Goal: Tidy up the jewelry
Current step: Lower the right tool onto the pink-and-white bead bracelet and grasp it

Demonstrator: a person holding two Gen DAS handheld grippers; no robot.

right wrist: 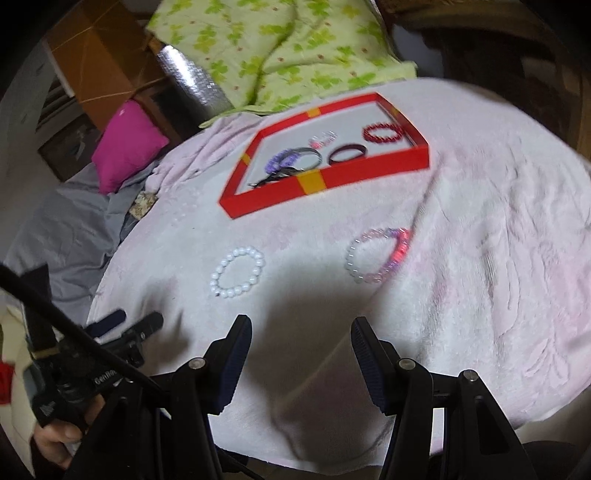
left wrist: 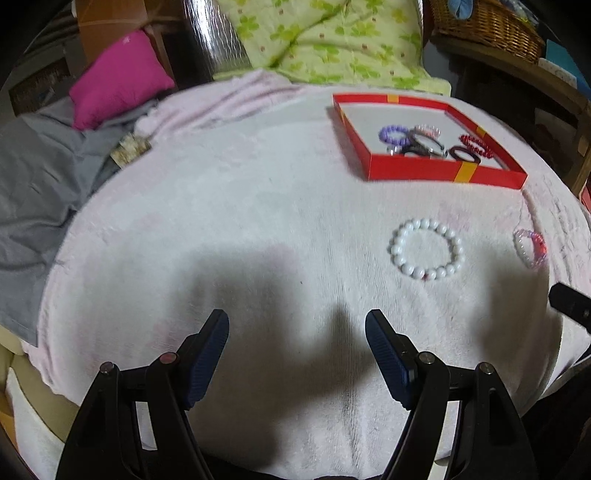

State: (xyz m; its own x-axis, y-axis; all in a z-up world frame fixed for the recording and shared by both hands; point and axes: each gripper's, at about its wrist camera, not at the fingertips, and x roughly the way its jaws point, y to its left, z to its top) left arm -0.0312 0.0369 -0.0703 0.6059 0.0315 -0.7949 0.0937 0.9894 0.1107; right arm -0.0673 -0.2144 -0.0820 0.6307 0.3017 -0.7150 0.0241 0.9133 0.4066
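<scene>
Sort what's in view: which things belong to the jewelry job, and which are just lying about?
Job:
white bead bracelet
pink-purple bead bracelet
red box, bracelets already inside
left gripper and right gripper, both open, empty

Lying about:
magenta cushion
green floral quilt
grey cloth
wicker basket

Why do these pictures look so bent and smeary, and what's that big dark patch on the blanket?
Both views bulge from a fisheye lens. Left view: the open tongs cast the dark shadow on the blanket. Right view: blurrier, smearing the red box and pink bracelet.
</scene>
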